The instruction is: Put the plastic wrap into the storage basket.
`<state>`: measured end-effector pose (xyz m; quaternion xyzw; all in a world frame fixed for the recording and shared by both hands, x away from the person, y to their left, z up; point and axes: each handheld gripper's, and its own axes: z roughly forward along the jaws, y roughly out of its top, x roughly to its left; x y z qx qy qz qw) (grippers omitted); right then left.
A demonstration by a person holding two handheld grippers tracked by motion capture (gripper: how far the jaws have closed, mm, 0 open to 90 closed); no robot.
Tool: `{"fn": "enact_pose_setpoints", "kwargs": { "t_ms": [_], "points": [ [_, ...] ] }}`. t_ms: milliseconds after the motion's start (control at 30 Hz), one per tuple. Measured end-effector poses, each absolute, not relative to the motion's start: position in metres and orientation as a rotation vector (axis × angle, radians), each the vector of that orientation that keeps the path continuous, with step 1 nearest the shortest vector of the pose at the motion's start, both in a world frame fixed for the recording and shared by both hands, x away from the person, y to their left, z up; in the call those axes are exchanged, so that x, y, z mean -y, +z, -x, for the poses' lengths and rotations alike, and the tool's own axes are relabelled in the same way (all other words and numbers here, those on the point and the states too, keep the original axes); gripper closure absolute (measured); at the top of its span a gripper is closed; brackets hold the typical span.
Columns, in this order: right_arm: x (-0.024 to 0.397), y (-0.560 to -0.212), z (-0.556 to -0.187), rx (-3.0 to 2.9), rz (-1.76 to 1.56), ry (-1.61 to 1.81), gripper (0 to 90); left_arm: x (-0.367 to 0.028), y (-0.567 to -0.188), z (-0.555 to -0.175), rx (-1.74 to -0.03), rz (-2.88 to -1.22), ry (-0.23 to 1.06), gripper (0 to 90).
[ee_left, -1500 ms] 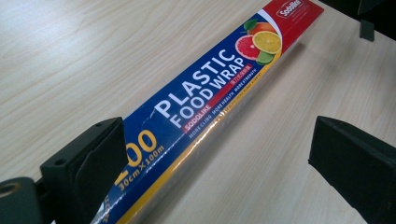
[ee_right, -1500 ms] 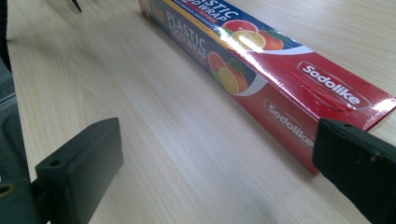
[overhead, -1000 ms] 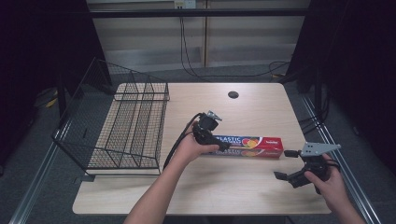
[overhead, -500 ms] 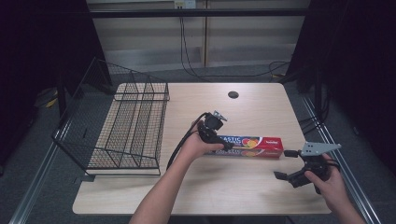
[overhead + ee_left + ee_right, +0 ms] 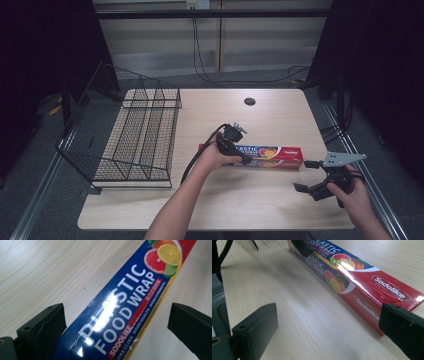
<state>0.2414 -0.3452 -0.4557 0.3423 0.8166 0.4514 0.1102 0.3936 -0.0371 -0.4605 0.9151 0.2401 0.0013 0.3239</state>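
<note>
Glossy cardboard box [image 5: 270,156] lies mid-table with the left gripper [image 5: 116,322] spread wide astride its blue end — an off-centre pinch could skid or twist it — right gripper [image 5: 311,176] open, idle nearby.

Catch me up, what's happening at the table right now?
A person holds a gripper in each hand over a wooden table. The left gripper is at the blue end of a Sodolike plastic food wrap box that lies flat on the table, with its jaws open on either side of the box, not closed on it. The right gripper is open too, near the box's red end, holding nothing. A black wire rack stands at the table's left.
</note>
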Motion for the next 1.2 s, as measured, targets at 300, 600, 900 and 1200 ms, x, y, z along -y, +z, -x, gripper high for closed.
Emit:
{"fn": "enact_pose_setpoints", "kwargs": {
  "t_ms": [300,600,900,1200],
  "points": [
    [0.346,-0.455,-0.241,-2.394,-1.010,1.337,1.9,0.039,-0.467,-0.396,-0.646,-2.417,0.022,3.3],
    [0.346,-0.456,-0.242,-2.388,-1.022,1.347,1.9,0.040,-0.468,-0.392,-0.563,-2.508,0.064,6.3],
    [0.346,-0.456,-0.242,-2.390,-1.022,1.348,1.9,0.042,-0.469,-0.390,-0.581,-2.520,0.028,11.2],
    [0.346,-0.456,-0.242,-2.387,-1.026,1.348,2.0,0.034,-0.468,-0.379,-0.629,-2.544,-0.039,34.4]
  ]
}}
